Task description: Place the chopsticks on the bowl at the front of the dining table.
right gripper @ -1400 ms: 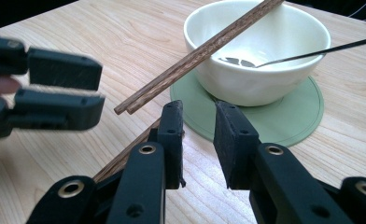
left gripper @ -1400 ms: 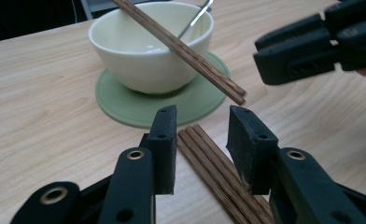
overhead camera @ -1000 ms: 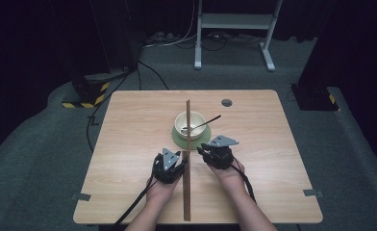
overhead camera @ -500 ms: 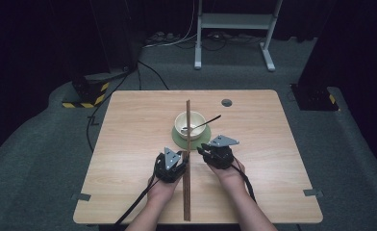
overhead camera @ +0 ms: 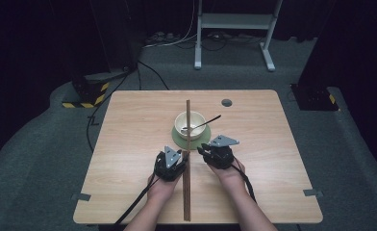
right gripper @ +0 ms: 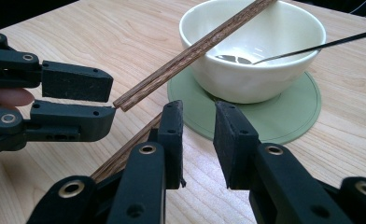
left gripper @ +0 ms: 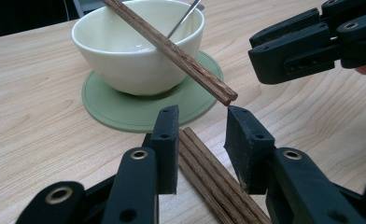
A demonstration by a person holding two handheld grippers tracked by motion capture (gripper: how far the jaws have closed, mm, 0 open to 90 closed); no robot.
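light wooden table (overhead camera: 129, 144): cream ceramic bowl (overhead camera: 190, 125) on round green silicone coaster (overhead camera: 191, 139) near centre, w/ thin metal spoon (overhead camera: 203, 123) inside, handle sticking out toward table's right; one pair of dark brown wooden chopsticks (left gripper: 172, 46) leans on bowl rim, near end raised off table, second pair of same chopsticks (overhead camera: 187, 192) flat on table running to near edge. left gripper (left gripper: 202, 135): forearm in from bottom, jaws apart, empty, straddling far end of the flat pair. right gripper (right gripper: 197, 135): just right of chopsticks, beside coaster, jaws apart, empty, aimed at bowl.
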